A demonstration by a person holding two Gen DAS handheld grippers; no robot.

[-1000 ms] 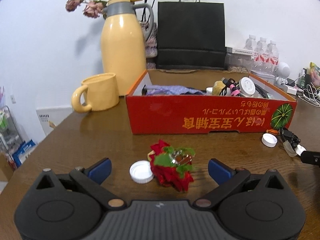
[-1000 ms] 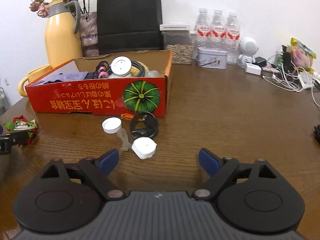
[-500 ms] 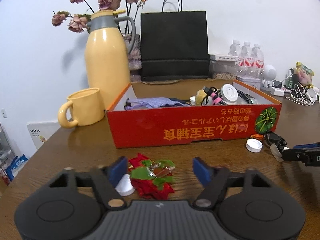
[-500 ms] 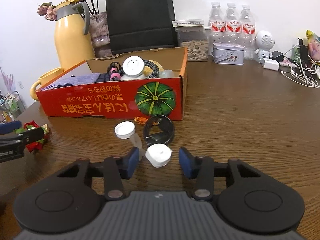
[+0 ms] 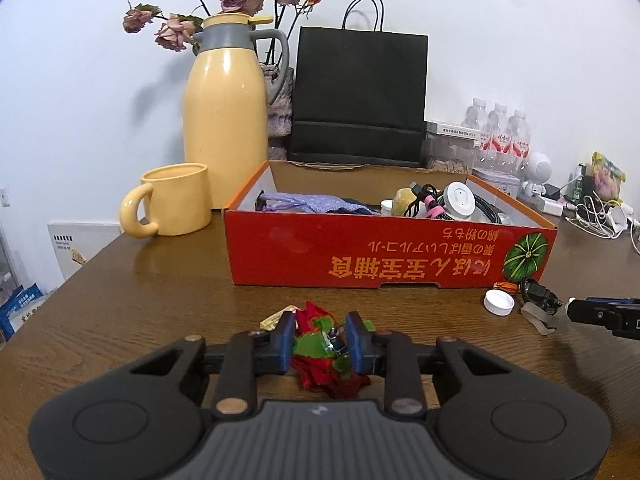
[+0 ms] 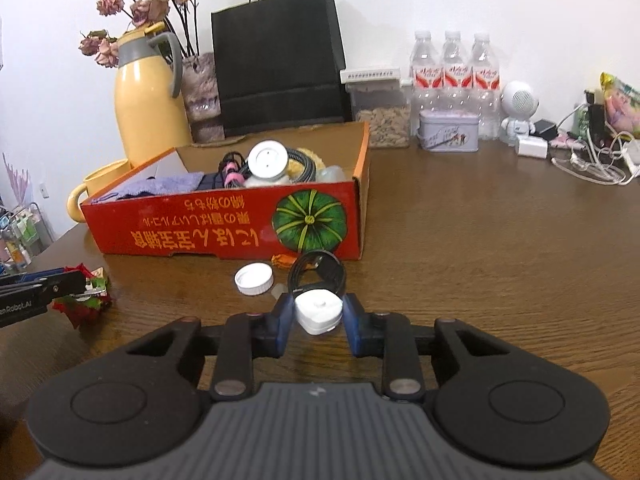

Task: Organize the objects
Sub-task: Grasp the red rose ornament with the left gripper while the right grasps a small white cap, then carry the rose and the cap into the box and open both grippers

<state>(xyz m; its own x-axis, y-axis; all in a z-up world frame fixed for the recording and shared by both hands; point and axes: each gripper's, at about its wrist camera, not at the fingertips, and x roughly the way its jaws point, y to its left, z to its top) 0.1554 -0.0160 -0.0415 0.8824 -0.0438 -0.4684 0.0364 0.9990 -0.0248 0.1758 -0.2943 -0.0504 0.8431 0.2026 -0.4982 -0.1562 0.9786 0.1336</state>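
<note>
My left gripper (image 5: 320,340) is shut on a red and green crumpled wrapper (image 5: 326,354) and holds it just above the wooden table. The wrapper also shows in the right wrist view (image 6: 84,300). My right gripper (image 6: 318,322) is shut on a white plug adapter (image 6: 319,312), with its black coiled cable (image 6: 320,274) lying behind it. The red cardboard box (image 5: 388,258) stands behind both grippers and holds cloth, cables and a white round device (image 5: 460,198). It also shows in the right wrist view (image 6: 224,228).
A white bottle cap (image 6: 255,279) lies in front of the box. A yellow mug (image 5: 172,200), a yellow thermos jug (image 5: 226,120) and a black paper bag (image 5: 358,96) stand behind. Water bottles (image 6: 454,68), a tin (image 6: 448,132) and tangled cables (image 6: 592,160) are at the back right.
Both grippers have closed: the left one on the wrapper, the right one on the white adapter. Both have moved in on their objects, and the left one has lifted the wrapper slightly.
</note>
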